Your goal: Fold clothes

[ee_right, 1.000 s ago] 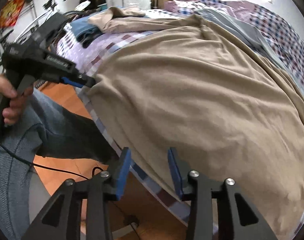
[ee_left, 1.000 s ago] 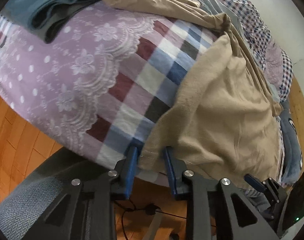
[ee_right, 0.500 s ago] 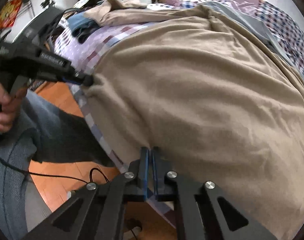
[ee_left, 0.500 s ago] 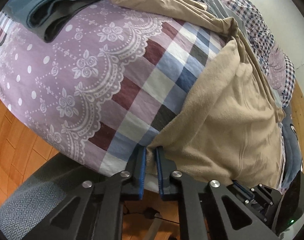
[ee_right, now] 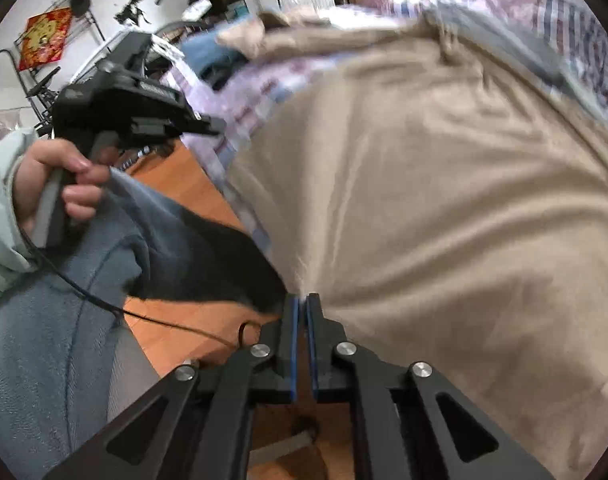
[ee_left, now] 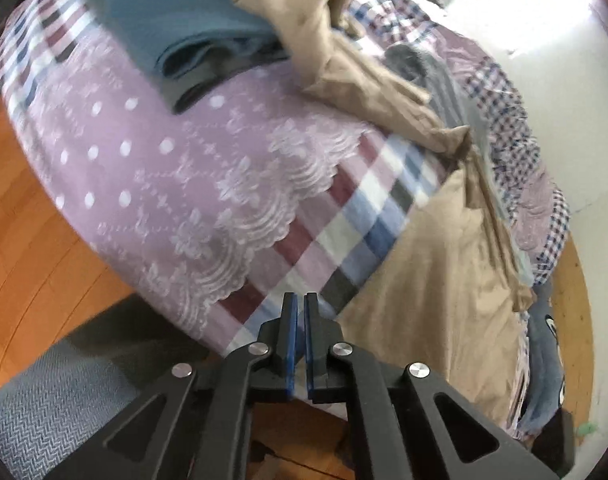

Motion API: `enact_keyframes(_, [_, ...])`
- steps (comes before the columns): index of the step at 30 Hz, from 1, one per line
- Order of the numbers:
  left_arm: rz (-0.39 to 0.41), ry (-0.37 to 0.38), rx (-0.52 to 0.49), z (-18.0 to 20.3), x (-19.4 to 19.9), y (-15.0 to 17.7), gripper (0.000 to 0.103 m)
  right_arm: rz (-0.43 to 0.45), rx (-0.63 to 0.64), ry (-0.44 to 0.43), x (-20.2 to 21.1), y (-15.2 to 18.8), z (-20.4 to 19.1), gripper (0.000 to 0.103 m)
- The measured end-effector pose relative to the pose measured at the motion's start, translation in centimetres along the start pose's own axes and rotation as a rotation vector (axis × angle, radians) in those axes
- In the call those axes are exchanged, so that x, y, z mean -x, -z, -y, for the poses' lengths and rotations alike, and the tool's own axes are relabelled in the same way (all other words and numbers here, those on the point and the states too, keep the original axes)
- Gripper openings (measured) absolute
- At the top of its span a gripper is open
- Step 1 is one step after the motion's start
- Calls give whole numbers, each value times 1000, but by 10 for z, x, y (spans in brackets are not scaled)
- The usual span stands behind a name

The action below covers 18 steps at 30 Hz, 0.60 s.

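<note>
One tan garment (ee_right: 443, 208) lay along the bed's (ee_left: 152, 184) near edge. Two grippers: the right gripper (ee_right: 300, 300) pinched its hem; the left gripper (ee_left: 297, 300) was closed, holding nothing.

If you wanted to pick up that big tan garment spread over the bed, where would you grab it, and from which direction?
Probably by the near hem of the tan garment, where it hangs off the bed's edge. That edge is free and thin enough for tongs, while the middle lies flat on the bedcover. Come in from the floor side, level with the mattress. The right tongs sit shut right at that hem; whether cloth is pinched is unclear.
</note>
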<state>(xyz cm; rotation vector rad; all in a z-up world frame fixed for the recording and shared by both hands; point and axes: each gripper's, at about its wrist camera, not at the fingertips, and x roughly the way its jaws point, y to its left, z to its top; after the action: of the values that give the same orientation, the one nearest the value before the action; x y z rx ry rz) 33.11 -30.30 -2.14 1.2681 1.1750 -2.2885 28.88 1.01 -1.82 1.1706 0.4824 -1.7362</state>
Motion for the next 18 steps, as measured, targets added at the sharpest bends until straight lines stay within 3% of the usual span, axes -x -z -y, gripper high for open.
enact_keyframes(2, [-14, -18, -29, 11, -7, 5, 5, -36, 11, 10, -8, 1, -3, 5])
enact_keyframes(6, [-45, -49, -99, 19, -13, 8, 40, -30, -1, 5, -11, 1, -4, 36])
enact_keyframes(7, [-54, -61, -112, 20, -16, 9, 43, -18, -13, 2, -9, 0, -1, 37])
enact_keyframes(15, [-125, -161, -213, 34, -35, 21, 43, 86, -154, -24, 15, -2, 24, 41])
enact_keyframes(17, [-125, -172, -232, 37, -36, 23, 33, 99, -186, -25, 18, -3, 30, 42])
enact_keyframes(18, [-125, -169, -237, 38, -36, 24, 11, 107, -199, -26, 20, -3, 33, 42])
